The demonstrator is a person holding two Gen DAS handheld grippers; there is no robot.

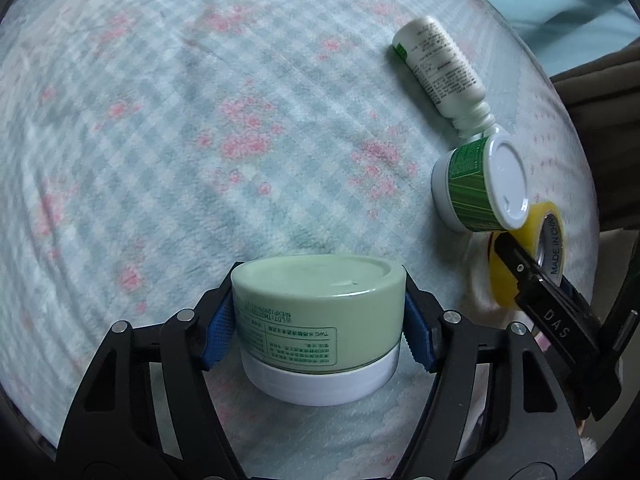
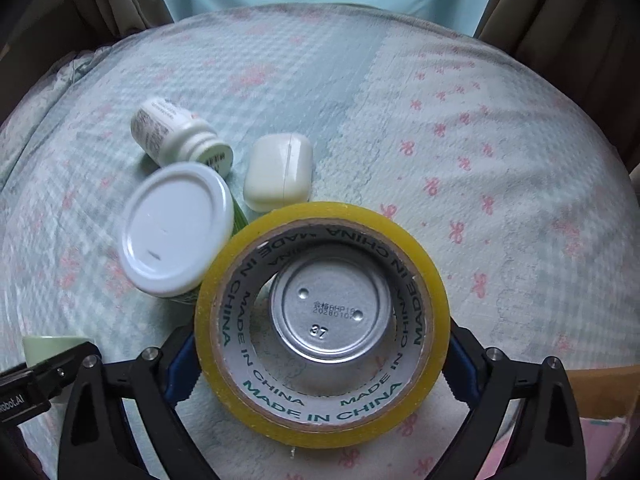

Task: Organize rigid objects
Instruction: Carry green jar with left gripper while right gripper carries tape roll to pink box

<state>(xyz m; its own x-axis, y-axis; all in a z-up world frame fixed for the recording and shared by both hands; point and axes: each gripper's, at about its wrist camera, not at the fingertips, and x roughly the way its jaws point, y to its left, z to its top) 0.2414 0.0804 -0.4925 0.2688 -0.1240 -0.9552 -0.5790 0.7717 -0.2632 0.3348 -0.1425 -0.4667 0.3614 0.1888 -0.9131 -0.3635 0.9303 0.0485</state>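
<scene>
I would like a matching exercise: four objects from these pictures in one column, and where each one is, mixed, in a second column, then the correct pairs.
1. pale green jar
2. yellow tape roll
3. white earbud case
4. white bottle

A. lying on its side on the blanket
B. between the left gripper's pads
C. between the right gripper's pads
D. lying beyond the tape

Pairs: 1-B, 2-C, 3-D, 4-A

Green jar (image 1: pixel 318 308) inverted; yellow tape roll (image 2: pixel 320 324) encircling can (image 2: pixel 330 314).
</scene>
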